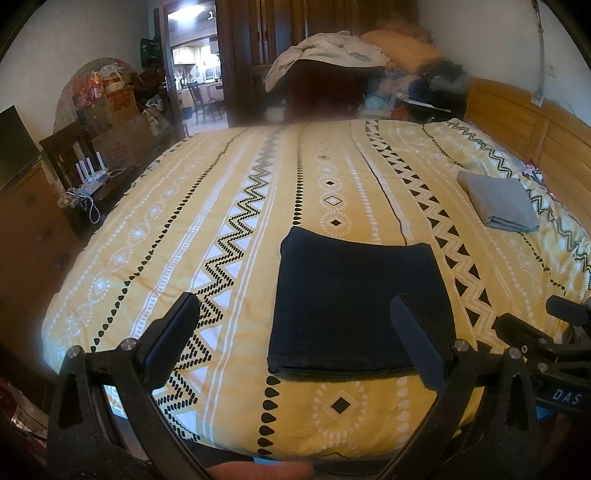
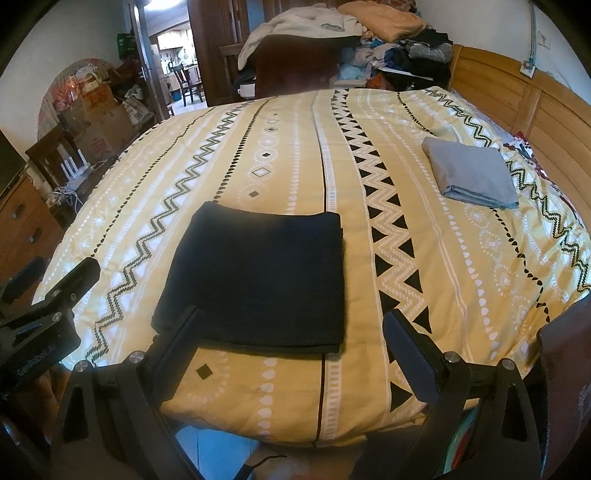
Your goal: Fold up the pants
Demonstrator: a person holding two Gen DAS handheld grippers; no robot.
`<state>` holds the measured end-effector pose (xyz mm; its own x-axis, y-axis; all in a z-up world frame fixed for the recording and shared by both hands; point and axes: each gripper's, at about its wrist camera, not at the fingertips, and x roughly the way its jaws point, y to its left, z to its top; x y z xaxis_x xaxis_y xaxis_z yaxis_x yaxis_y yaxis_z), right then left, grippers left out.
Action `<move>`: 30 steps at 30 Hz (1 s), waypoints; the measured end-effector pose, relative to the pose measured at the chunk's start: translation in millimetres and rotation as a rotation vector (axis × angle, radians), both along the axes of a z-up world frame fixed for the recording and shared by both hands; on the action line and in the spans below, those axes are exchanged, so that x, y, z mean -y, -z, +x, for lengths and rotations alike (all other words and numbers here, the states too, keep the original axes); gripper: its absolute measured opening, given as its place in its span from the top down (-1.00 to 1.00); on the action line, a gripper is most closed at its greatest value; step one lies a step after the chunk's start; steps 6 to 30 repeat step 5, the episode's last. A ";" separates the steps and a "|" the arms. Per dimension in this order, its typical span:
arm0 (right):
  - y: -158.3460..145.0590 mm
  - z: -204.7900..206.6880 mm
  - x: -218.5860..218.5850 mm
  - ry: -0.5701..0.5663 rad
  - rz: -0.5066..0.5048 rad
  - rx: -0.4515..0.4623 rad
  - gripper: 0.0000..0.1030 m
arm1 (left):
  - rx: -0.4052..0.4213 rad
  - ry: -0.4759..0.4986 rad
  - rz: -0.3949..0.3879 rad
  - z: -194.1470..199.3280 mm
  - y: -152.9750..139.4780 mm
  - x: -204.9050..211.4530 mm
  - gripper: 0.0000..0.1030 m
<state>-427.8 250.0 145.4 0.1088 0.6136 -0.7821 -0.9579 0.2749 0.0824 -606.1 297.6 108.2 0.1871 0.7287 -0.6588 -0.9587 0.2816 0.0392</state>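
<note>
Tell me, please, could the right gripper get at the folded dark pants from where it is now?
Probably yes: the right gripper is open and empty, the dark pants lie flat just ahead of its fingers, and nothing sits between them on the bedspread.

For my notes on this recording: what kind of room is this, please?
Most likely a home bedroom: a bed with a patterned yellow cover, a wooden headboard and piled clothes beyond it.

Two folded garments on one bed (image 2: 280, 155): one dark navy pants (image 2: 258, 280), one grey folded item (image 2: 469, 175). Two grippers, left gripper (image 1: 299, 339) and right gripper (image 2: 295, 347), two fingers each, spread wide. One clothes heap (image 2: 351, 33) behind. One wooden headboard (image 2: 517, 99).
</note>
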 end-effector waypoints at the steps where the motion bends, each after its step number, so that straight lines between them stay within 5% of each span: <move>1: -1.1 1.4 -0.2 0.000 0.001 -0.001 -0.92 | 0.001 0.001 0.001 0.5 -0.3 0.7 -0.99; 30: -3.7 2.2 0.7 -0.001 0.012 0.002 -0.92 | -0.001 0.006 0.006 2.5 -0.5 1.2 -0.99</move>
